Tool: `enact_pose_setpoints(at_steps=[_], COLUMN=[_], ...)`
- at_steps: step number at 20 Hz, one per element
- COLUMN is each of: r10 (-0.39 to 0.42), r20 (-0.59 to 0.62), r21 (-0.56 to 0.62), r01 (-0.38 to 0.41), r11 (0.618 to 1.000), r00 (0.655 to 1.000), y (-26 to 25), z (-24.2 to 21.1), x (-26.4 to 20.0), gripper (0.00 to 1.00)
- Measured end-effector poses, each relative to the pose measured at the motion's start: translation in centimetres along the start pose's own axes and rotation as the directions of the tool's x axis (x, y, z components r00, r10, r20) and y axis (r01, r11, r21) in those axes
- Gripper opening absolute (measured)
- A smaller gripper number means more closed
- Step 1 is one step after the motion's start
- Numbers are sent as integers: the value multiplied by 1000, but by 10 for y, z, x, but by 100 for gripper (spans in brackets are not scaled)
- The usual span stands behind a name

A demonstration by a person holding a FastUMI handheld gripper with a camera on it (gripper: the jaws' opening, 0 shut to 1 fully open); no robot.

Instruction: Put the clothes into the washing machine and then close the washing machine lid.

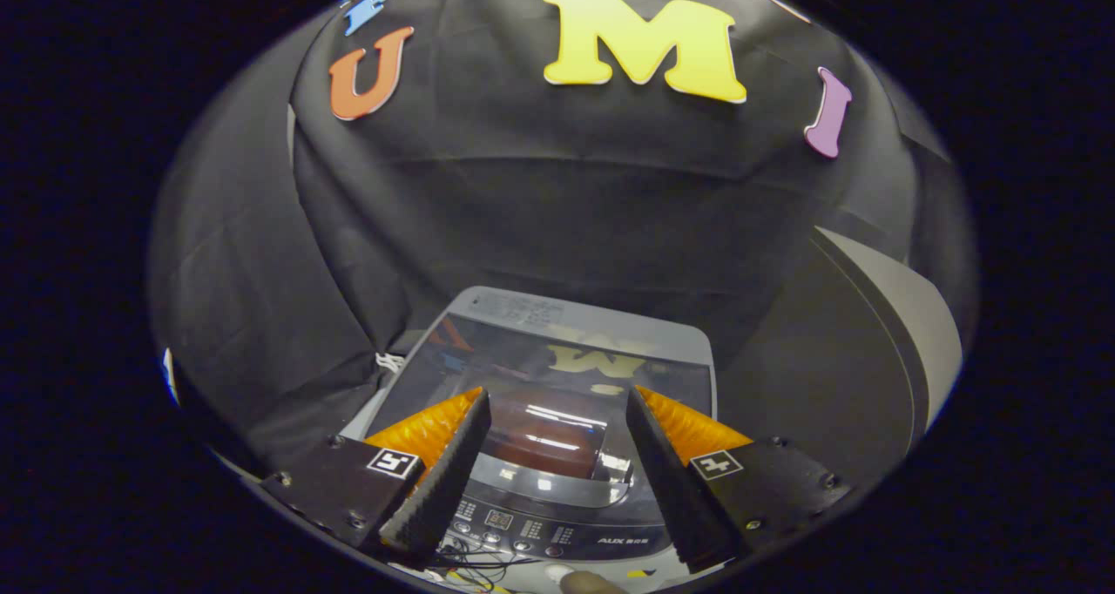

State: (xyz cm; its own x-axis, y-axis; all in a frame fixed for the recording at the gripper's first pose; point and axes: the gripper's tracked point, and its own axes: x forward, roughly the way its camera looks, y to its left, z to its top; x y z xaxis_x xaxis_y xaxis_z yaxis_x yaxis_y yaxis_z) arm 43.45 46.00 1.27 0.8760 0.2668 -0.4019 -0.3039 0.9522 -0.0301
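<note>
gripper [557, 450] | fingers [444, 472] spread wide — nothing between them (empty) | pointed forward, tilted slightly down

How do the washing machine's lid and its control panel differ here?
The lid is a large glossy pane mirroring the booth wall; the control panel is a narrow strip carrying buttons and a small display. The lid lies beyond the open tool, the panel nearer, between its fingers. Both sit atop the washing machine.

Dim, sharp fisheye view; glare streaks the washing machine lid [557, 376].
</note>
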Motion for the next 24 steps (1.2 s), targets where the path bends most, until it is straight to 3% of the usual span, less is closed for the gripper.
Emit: enact_pose_setpoints(at_steps=[3,6,13,17,20,24], r10=[25,14,-65,-166,-246,-294], r20=[97,236,528,554,528,519], r21=[9,24,110,177,203,195], r01=[-26,-20,7,79,160,224], r11=[1000,1000,994,981,966,955], r00=[995,972,847,816,812,803], y=[-8,-26,-98,-159,-210,-260], z=[20,44,64,30,-17,-87], x=[-58,-145,-331,-389,-418,-436], gripper=[98,98,98,99,99,99])
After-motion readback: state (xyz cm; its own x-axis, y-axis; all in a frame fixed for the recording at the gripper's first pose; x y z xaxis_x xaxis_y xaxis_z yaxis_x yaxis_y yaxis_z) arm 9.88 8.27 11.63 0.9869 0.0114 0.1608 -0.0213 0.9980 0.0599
